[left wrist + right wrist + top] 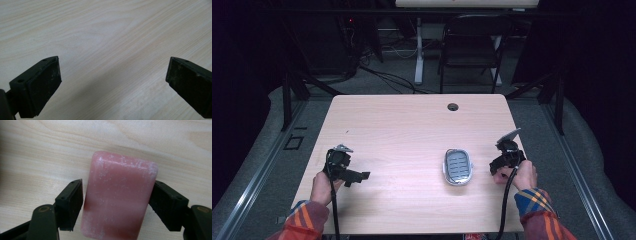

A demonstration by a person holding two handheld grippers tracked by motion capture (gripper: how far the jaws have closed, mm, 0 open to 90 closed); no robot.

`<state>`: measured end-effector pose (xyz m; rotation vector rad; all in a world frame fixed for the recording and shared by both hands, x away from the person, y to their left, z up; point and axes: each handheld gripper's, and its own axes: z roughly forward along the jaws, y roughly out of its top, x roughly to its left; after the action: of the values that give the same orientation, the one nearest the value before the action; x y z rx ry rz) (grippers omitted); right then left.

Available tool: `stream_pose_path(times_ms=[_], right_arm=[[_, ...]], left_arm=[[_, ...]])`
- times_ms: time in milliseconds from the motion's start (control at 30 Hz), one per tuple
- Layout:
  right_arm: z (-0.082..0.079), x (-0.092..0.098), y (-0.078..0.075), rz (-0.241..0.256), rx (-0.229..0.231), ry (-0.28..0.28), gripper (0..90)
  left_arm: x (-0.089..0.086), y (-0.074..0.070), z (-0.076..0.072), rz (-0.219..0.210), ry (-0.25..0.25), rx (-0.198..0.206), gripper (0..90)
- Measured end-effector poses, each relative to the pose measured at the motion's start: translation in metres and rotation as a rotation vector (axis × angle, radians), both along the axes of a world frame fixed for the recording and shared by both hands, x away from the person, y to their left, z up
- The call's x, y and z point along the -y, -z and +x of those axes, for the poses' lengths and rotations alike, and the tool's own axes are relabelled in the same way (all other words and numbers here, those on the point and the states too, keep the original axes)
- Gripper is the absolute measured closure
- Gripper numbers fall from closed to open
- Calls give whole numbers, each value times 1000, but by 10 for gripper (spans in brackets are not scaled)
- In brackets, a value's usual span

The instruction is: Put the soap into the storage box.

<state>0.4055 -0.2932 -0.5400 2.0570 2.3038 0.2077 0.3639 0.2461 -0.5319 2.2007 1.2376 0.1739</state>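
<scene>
1. The right gripper point(116, 202) has its two black jaws pressed against the long sides of a pink bar of soap point(120, 197), pinching it just above the wooden table point(37, 152). From the high view this gripper point(504, 159) sits near the table's right edge, just right of the soap dish point(457, 166).
2. Soap is slick and its edges are rounded; if the squeeze is too light, or the hand tilts, I judge the bar could slide out forward between the pads and drop onto the table.
3. Too hard a squeeze could dent the bar or shoot it out sideways.
4. The dish, oval with a ribbed grey insert, lies unheld. Setting the bar down off-centre, or bumping the rim with a jaw, could push the dish across the smooth wood or leave the soap hanging over its rim.
5. The left gripper point(113, 82) is spread wide with nothing but bare table between its jaws; in the high view it point(346, 169) rests well apart from the dish, too far to steady it should it shift.
</scene>
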Motion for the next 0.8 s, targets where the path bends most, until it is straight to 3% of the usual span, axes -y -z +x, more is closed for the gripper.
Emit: stream_pose_path(times_ms=[67, 133, 300, 367, 800], right_arm=[[1, 1, -1, -9, -22, -14, 323], [0, 1, 1, -2, -11, 0, 331], [1, -1, 2, -29, -35, -26, 353], [1, -2, 3, -24, -15, -19, 360], [1, -4, 1, -53, -31, -59, 365]], left_arm=[[0, 0, 0, 1, 2, 1, 0], [0, 0, 0, 0, 1, 0, 0], [0, 0, 0, 3, 4, 1, 0], [0, 0, 0, 1, 6, 1, 0], [0, 0, 0, 2, 9, 4, 0]])
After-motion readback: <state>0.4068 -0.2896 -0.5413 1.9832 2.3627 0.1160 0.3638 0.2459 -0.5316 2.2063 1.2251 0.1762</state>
